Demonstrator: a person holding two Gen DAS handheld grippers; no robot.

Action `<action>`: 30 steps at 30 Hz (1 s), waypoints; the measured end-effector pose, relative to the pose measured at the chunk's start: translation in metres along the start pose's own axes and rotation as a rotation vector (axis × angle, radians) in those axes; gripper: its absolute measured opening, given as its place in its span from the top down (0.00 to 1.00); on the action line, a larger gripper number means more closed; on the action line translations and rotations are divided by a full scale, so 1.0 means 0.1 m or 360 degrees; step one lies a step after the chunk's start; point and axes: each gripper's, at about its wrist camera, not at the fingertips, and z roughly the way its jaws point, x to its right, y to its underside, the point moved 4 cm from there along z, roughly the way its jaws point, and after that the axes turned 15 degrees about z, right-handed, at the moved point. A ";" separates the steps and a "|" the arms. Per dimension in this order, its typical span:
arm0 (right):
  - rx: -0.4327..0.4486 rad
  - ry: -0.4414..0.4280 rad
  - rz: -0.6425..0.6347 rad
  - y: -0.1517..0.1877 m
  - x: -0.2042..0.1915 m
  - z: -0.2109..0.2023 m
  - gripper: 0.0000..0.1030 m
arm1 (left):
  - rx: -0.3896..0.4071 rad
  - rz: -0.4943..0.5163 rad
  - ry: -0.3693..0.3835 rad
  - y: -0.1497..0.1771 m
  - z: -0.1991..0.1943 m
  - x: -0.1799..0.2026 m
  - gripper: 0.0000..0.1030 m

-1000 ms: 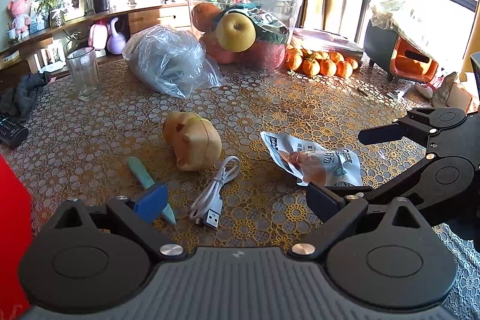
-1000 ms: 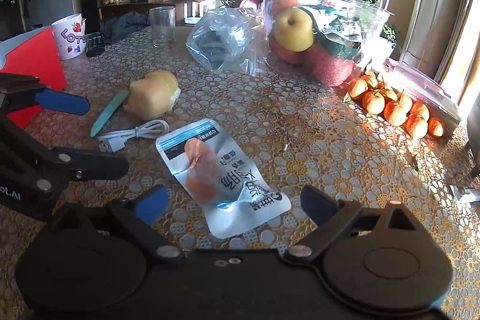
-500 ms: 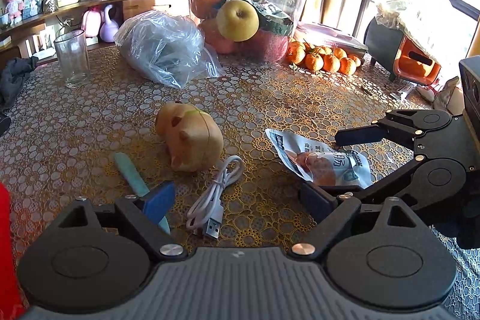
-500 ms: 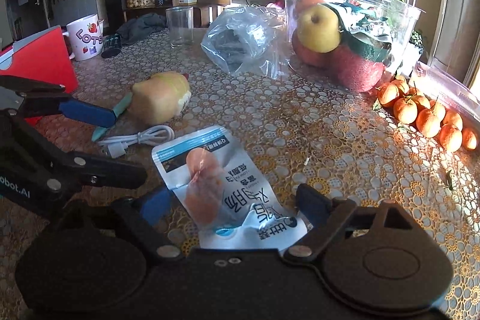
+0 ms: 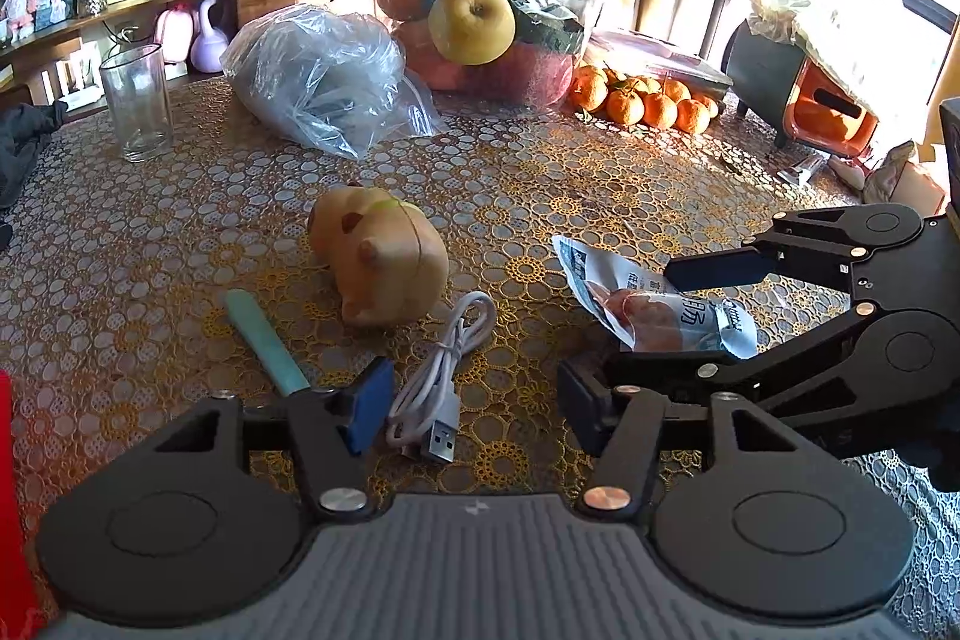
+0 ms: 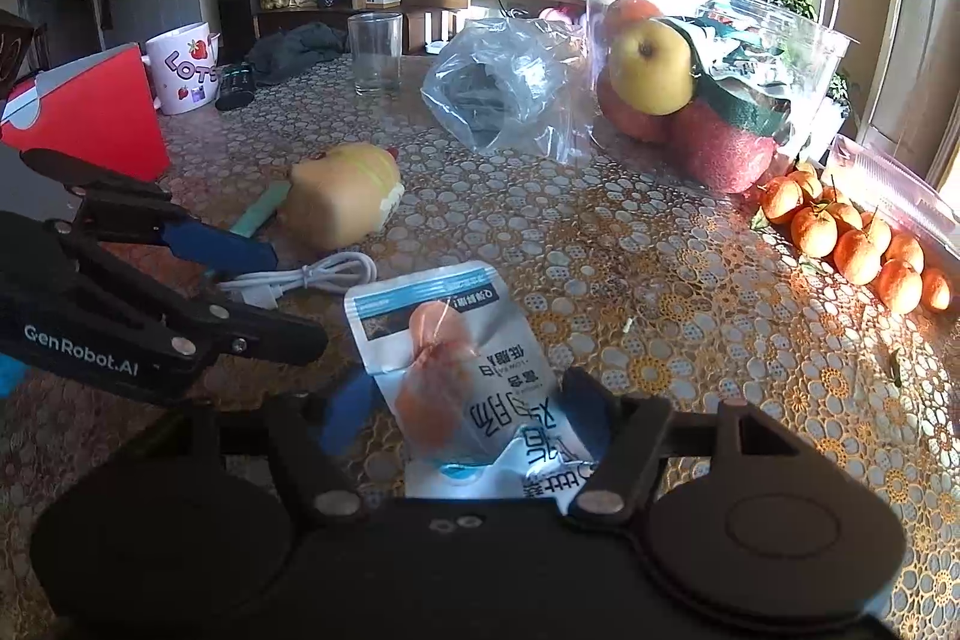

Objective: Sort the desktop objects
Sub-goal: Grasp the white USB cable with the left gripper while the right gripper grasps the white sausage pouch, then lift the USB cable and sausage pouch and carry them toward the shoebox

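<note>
In the lower centre of each wrist view, the left gripper [image 5: 474,406] is closing around the white USB cable [image 5: 444,370], whose length runs up-frame, while the right gripper [image 6: 468,412] closes astride the snack packet [image 6: 462,376], neither visibly clamped yet.

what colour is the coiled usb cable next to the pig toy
White, with a silver plug; the usb cable shows best in the left wrist view.

Our table [image 5: 600,184] under its gold lace-patterned cover

On it we see a pig toy [image 5: 384,262], white USB cable [image 5: 444,370], teal stick [image 5: 264,340], snack packet [image 6: 462,364], glass [image 5: 135,100], plastic bag [image 5: 324,76], fruit container [image 5: 480,16] and tangerines [image 5: 642,100].
</note>
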 end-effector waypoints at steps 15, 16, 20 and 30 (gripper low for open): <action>-0.0038 0.0140 0.0034 0.12 -0.02 -0.30 0.34 | -0.0017 0.0060 -0.0037 0.00 -0.13 0.16 0.85; -0.0042 0.0147 0.0035 0.12 -0.03 -0.33 0.34 | -0.0012 0.0056 -0.0037 0.00 -0.16 0.18 0.85; -0.0048 0.0164 0.0031 0.15 -0.08 -0.46 0.34 | -0.0007 0.0064 -0.0016 0.00 -0.28 0.25 0.86; -0.0082 0.0184 0.0014 0.34 -0.27 -0.88 0.34 | -0.0008 0.0035 0.0018 0.24 -0.73 0.42 0.88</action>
